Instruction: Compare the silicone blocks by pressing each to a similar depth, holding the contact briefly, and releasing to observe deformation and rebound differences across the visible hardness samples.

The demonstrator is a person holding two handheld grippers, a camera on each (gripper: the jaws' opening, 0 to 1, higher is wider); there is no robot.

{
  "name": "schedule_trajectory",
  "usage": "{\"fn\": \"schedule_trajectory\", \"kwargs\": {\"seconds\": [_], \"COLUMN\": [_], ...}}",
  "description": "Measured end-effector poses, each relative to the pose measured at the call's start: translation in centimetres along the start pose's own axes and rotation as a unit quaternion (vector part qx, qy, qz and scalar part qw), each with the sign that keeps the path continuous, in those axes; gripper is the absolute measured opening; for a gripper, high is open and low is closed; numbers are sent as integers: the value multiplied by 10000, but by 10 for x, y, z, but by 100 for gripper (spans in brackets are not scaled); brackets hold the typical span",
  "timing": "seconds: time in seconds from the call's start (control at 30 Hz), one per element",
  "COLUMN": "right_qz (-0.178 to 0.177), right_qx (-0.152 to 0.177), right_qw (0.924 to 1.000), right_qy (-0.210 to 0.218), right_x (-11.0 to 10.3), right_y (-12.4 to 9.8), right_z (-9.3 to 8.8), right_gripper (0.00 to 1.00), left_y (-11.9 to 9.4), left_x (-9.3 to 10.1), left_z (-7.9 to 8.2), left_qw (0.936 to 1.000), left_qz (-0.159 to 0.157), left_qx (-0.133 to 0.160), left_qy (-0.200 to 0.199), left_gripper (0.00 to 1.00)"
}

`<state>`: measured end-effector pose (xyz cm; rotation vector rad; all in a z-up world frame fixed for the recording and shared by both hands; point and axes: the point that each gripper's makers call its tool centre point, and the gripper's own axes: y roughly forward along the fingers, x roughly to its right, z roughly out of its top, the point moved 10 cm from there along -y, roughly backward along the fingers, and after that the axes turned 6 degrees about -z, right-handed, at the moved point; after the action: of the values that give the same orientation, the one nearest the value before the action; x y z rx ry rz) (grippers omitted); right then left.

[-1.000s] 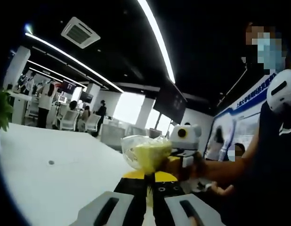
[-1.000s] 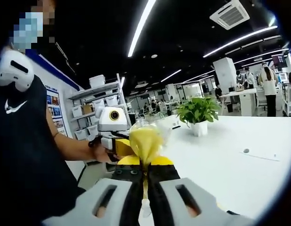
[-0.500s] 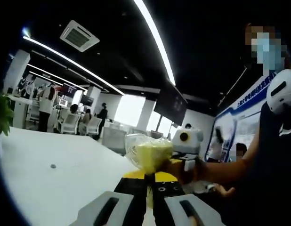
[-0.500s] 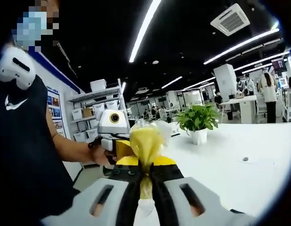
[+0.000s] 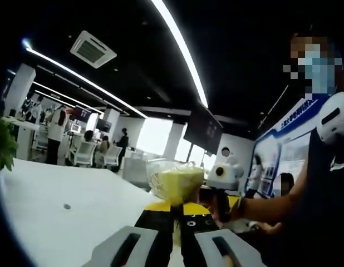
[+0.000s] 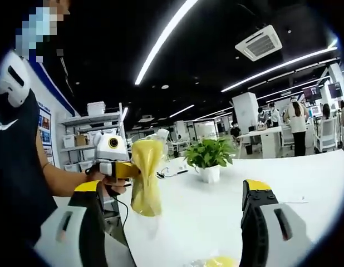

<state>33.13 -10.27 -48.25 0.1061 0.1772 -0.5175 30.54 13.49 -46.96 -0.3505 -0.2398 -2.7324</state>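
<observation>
Pinching the bag (image 5: 175, 182) at its gathered neck, is that what the left gripper (image 5: 176, 210) is doing? asks one.

Yes, says the other. In the left gripper view its fingers (image 5: 155, 222) are closed right up on the clear plastic. The yellow sample bulges above them, lifted off the white surface (image 5: 60, 217). Just right of the bag, the right gripper (image 5: 225, 177) faces it.

And in the right gripper view?

From the left, the left gripper (image 6: 112, 158) holds the bag (image 6: 145, 178) so that it hangs down. Next comes a potted plant (image 6: 208, 158) on the surface (image 6: 305, 178). The right gripper (image 6: 171, 190) has its fingers (image 6: 254, 192) spread wide with nothing between them. The bag sits towards its left finger, not centred.

So how is the press done well?

I'd bring the open fingers round so the yellow bulk lies midway between them, not the loose plastic. A hanging bag will probably swing away from a one-sided touch, so both pads should meet it together. Close slowly to a modest depth, pause, then open fully and watch it recover. Whatever depth is used here has to be repeated on the other samples, or the comparison means little.

Any other samples about?

Something yellow (image 6: 216, 261) lies at the bottom edge of the right gripper view. It's too cut off to say what it is.
</observation>
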Motion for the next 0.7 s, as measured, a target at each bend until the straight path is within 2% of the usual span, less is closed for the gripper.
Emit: {"fn": "schedule_trajectory", "kwargs": {"seconds": [0.33,0.47,0.5,0.53,0.57,0.7], "right_qz": [-301,-521,-582,-605,-660,-978], "right_qx": [-119,-226,-223,-218,-239,-358], "right_qw": [9988,9971,9968,9968,9967,9936], "right_qy": [-377,-502,-492,-467,-406,-432], "right_x": [4,10,13,14,16,23], "right_y": [-8,-18,-22,-25,-30,-45], "right_z": [0,-2,-3,-4,-6,-17], "right_gripper": [97,97,97,97,97,97], "left_y": [-1,-3,-4,-4,-4,-5], "left_x": [-3,-11,-15,-19,-22,-31], "left_z": [-1,-3,-6,-8,-11,-18], "left_qw": [9997,9982,9966,9963,9950,9914], "left_qz": [43,132,298,409,430,501], "left_qx": [-145,-319,-495,-569,-691,-706], "left_qy": [-177,-492,-585,-505,-581,-982], "left_gripper": [1,1,1,1,1,1]}}
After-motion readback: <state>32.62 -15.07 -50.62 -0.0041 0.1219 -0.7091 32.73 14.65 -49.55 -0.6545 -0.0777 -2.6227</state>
